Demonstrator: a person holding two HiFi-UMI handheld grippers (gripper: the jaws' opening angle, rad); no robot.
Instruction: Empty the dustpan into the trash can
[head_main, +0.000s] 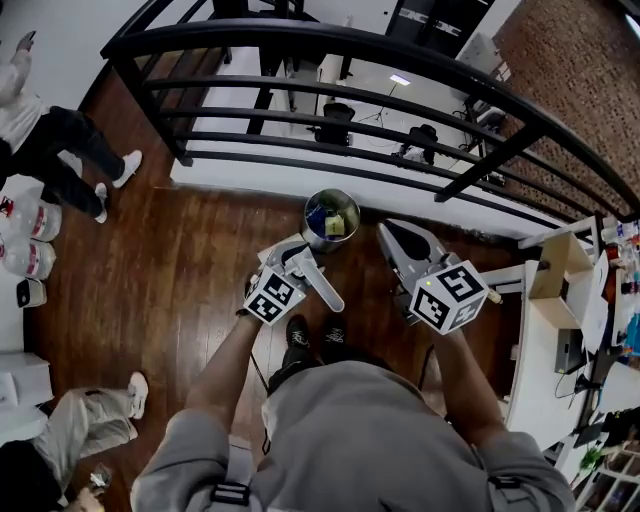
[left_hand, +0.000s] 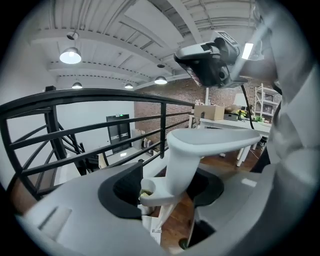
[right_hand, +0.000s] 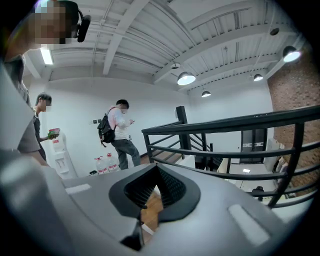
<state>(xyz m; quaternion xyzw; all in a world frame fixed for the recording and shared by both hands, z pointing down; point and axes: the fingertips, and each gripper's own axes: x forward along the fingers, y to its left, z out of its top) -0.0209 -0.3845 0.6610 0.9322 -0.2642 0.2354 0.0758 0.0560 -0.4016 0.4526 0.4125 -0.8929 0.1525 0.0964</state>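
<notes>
Dustpan (left_hand: 214, 140) is hanging in the air in front of the person. It is just beside the trash can (head_main: 308, 223) on the person's side, and it is not yet over the opening. It is looking like one piece of hard white plastic, so I am judging it as light and stiff, and a firm pinch is not going to bend or break it. The smooth surface is probably a little slippery. Because the wide flat part is standing out to one side, it is likely wanting to turn in the grip when it is tilted. The best place to hold is the narrow stem, close to the wide part, with the pads flat on two sides of it.

The left tongs (left_hand: 167, 187) are doing about this. They are standing partly spread and pinching the white stem between the dark pads (left_hand: 122, 187), and the flat part is reaching out to their right. I cannot tell whether any dirt is lying on it.

The right tongs (right_hand: 150, 202) are standing a little spread, and only the wooden floor (head_main: 180, 260) is showing in the narrow gap. They are holding nothing and touching nothing. In the head view they are hovering near the can, at its right.
</notes>
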